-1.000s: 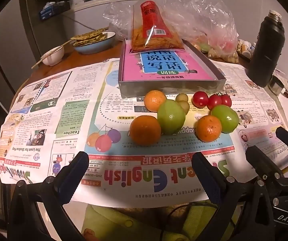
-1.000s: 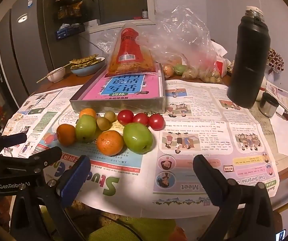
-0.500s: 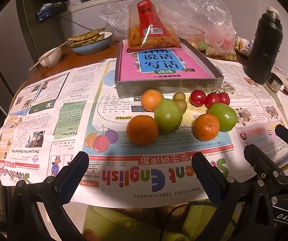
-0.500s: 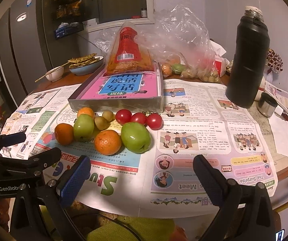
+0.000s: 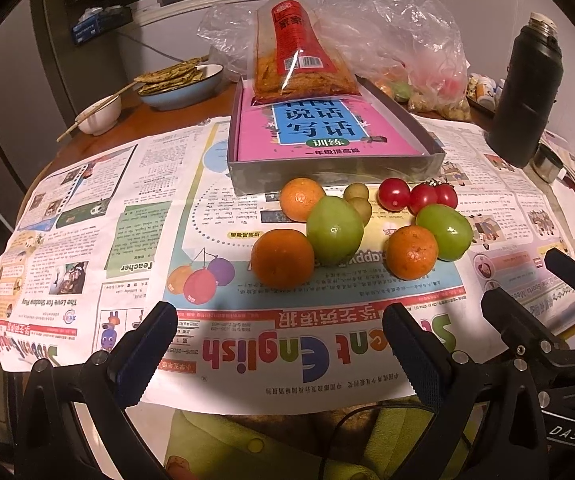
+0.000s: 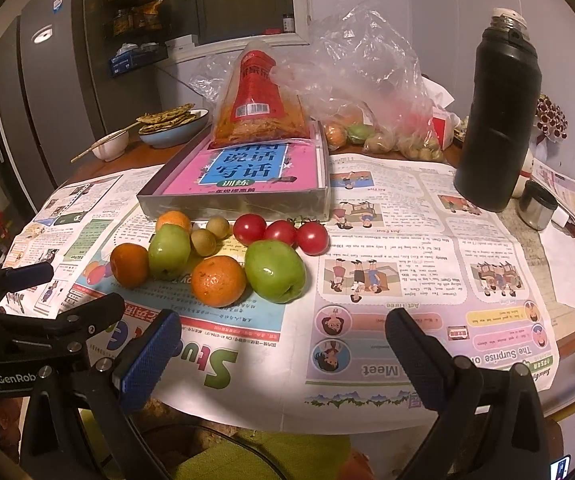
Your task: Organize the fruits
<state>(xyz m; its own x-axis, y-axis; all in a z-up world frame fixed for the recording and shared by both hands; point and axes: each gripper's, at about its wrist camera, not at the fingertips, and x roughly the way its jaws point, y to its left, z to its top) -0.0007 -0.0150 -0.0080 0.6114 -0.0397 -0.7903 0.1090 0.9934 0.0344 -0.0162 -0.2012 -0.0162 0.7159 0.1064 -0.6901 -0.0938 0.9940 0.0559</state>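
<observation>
glossy newsprint (image 5: pixel 135 240) under round waxy fruit (image 5: pixel 334 229); left gripper (image 5: pixel 279 344), right gripper (image 6: pixel 283 340) both spread, empty

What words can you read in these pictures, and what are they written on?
"Student English": newspaper headline, upside down.
"Teacher", "The Love for Shadow Play": same newspaper.
"Meet", "The Surprise o...": newspaper, right wrist view.
"说话写话 训练": pink book in the grey box.
"GenRob...": left gripper.
"DAS": right gripper.
Red snack bag label, fine newspaper print, fridge sticker: too small or blurred.
</observation>
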